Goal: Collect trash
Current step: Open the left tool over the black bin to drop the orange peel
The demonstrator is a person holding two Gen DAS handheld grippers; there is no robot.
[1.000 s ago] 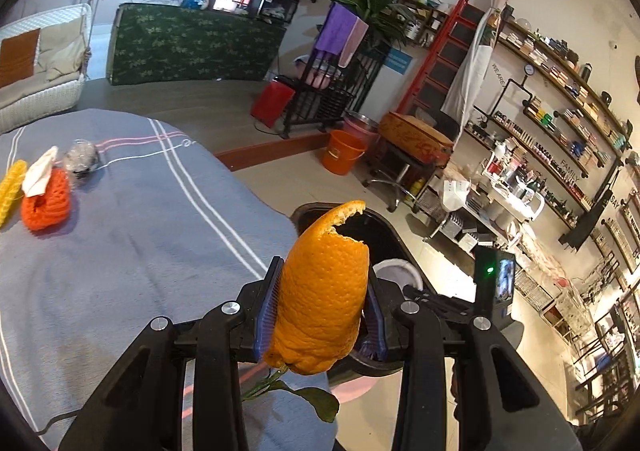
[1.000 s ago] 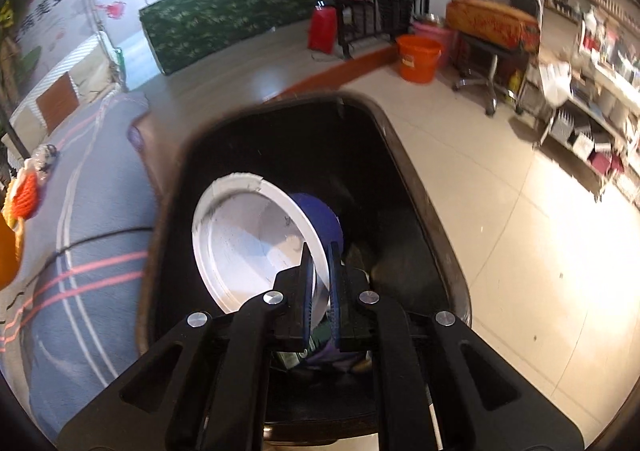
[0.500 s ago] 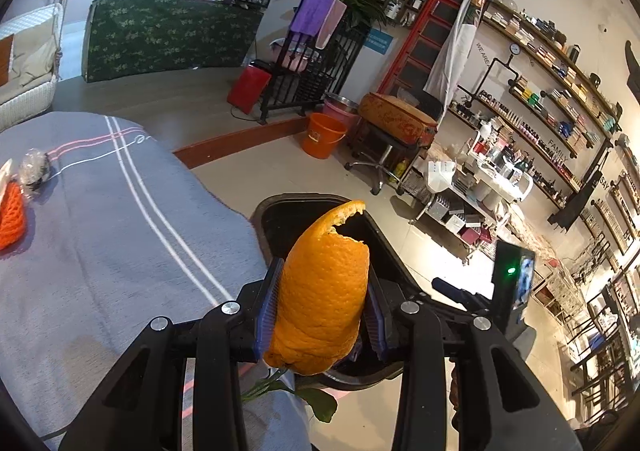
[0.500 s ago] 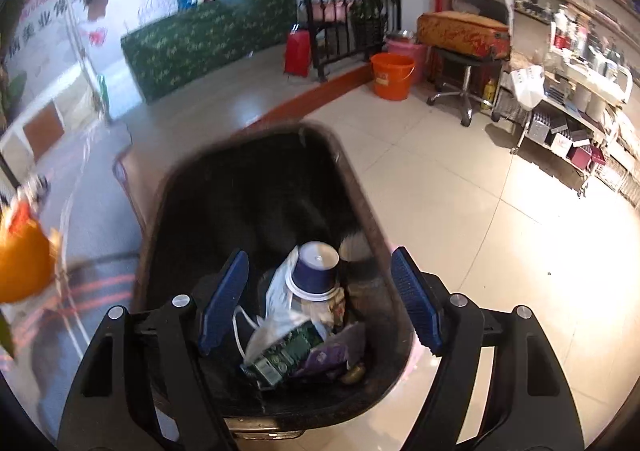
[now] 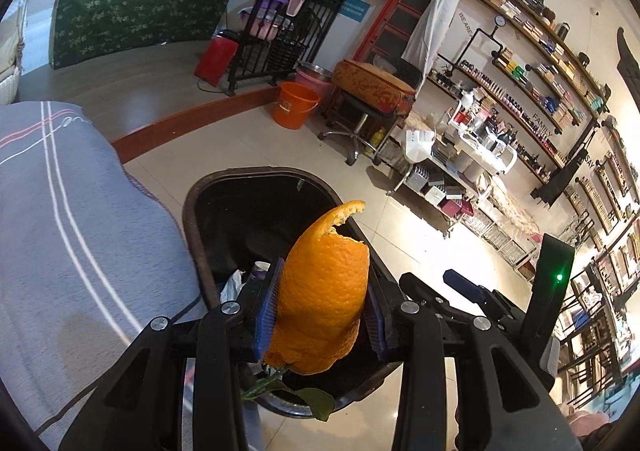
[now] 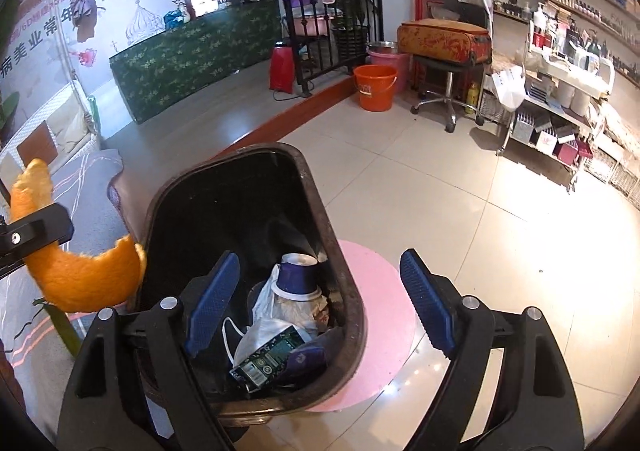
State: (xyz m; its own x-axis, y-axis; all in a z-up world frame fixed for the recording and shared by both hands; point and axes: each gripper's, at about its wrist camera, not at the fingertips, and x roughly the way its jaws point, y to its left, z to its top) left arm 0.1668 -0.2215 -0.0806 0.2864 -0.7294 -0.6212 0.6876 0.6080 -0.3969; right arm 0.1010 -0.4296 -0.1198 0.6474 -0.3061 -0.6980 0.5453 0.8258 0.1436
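My left gripper (image 5: 322,311) is shut on a large curled orange peel (image 5: 324,299) with a green leaf hanging below, held over the near rim of the black trash bin (image 5: 200,235). The peel also shows in the right wrist view (image 6: 80,283), at the bin's left edge. My right gripper (image 6: 320,303) is open and empty above the bin (image 6: 352,291). Inside the bin lie a blue paper cup (image 6: 298,279), a white plastic bag (image 6: 262,315) and a green carton (image 6: 266,361).
A table with a grey striped cloth (image 5: 60,235) stands left of the bin. A pink round mat (image 6: 384,315) lies under the bin on the tiled floor. An orange bucket (image 6: 374,87), a stool (image 6: 444,51) and shelving (image 5: 460,155) stand farther off.
My right gripper opened and let go of the blue cup into the bin, then lifted back. My left gripper carried the orange peel from over the table to over the bin.
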